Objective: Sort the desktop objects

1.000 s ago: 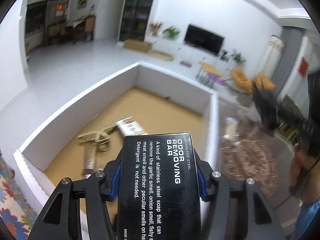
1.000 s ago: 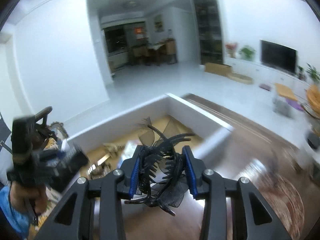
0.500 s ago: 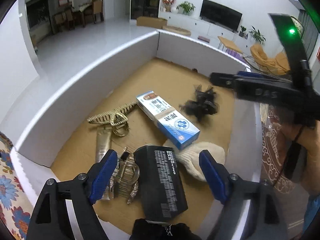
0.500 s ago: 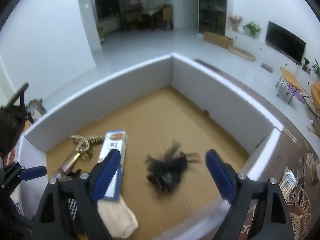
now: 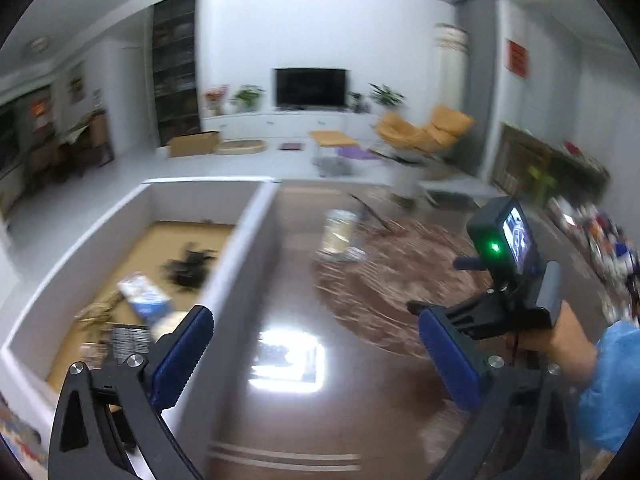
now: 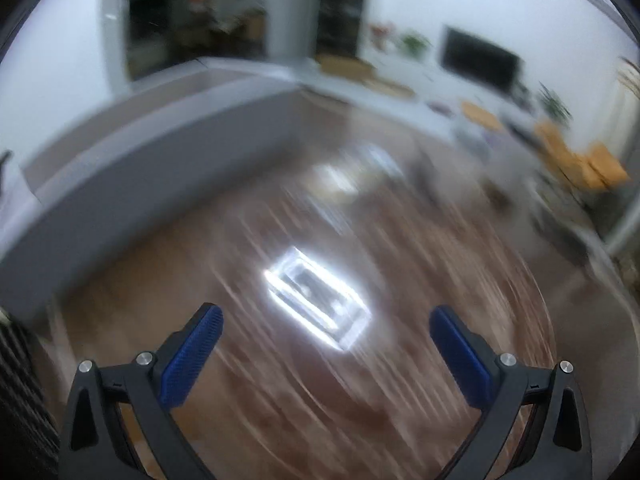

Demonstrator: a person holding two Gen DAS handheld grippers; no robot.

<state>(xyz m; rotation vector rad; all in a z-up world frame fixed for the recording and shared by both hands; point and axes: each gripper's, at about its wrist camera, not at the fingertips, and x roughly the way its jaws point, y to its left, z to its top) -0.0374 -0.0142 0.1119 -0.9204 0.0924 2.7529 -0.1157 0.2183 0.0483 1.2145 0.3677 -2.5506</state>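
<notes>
In the left wrist view the white-walled box (image 5: 244,248) stands at the left. On its cardboard floor lie the black hair claw (image 5: 188,268), a blue-and-white carton (image 5: 146,300), the black odor-bar box (image 5: 128,338), a gold clip (image 5: 96,312) and a pale sock (image 5: 172,322). My left gripper (image 5: 314,316) hangs over the brown tabletop to the right of the box; its jaws are opening with nothing between them. My right gripper (image 6: 326,312) is over the same tabletop beside the box wall (image 6: 160,140), its jaws also opening and empty.
A blurred pale jar-like thing (image 5: 340,232) stands further back on the glossy table (image 5: 360,420), near a patterned round mat (image 5: 392,272). A hand (image 5: 568,336) in a blue sleeve holds the other gripper's camera block (image 5: 508,240) at the right. Both views are motion-blurred.
The left gripper let go of the black box and the right let go of the hair claw; both now lie in the box. Both grippers opened wide and swung right over the table.
</notes>
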